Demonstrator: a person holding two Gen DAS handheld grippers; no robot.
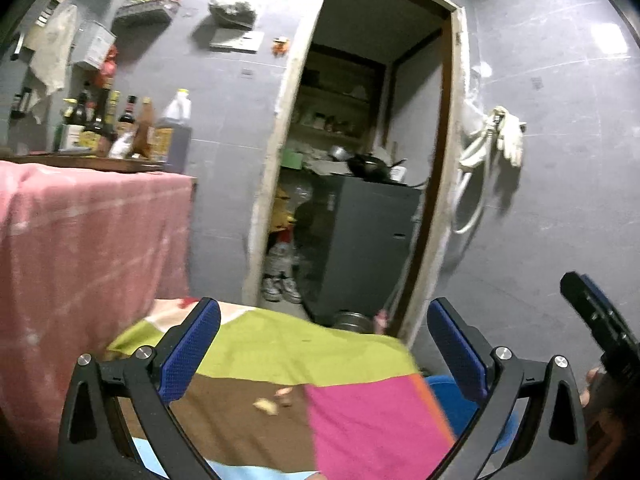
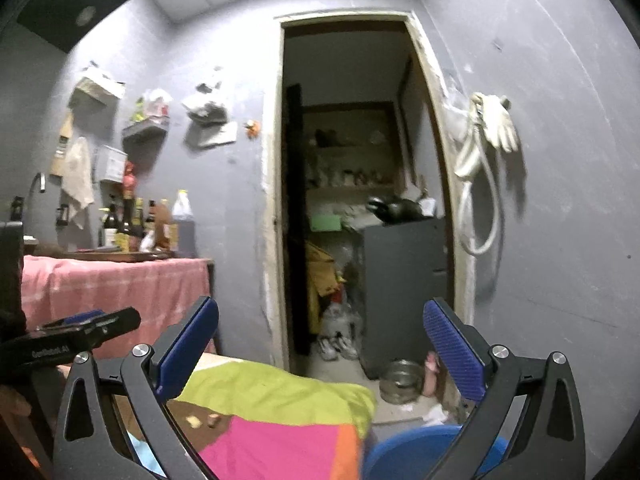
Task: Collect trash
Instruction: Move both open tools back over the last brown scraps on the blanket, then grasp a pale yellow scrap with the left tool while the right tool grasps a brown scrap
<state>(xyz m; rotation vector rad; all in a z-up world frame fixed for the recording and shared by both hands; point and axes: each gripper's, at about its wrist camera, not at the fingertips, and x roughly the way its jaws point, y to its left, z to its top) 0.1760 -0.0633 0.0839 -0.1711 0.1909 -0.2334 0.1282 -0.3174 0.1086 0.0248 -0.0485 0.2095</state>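
Observation:
Small scraps of trash (image 1: 267, 405) lie on the brown patch of a patchwork cloth (image 1: 280, 352) covering a low table. They also show in the right wrist view (image 2: 202, 421). My left gripper (image 1: 324, 344) is open and empty, held above the cloth's near side. My right gripper (image 2: 320, 344) is open and empty, over the cloth's right end. A blue bin (image 2: 416, 448) stands on the floor right of the table, also in the left wrist view (image 1: 448, 396). The right gripper (image 1: 600, 320) shows at the left view's right edge.
A pink-draped counter (image 1: 88, 232) with several bottles (image 1: 120, 124) stands at left. An open doorway (image 1: 360, 160) ahead leads to a storeroom with a grey cabinet (image 1: 368, 240). A metal bowl (image 2: 402, 380) sits on the floor. Gloves and a hose (image 2: 488, 140) hang on the right wall.

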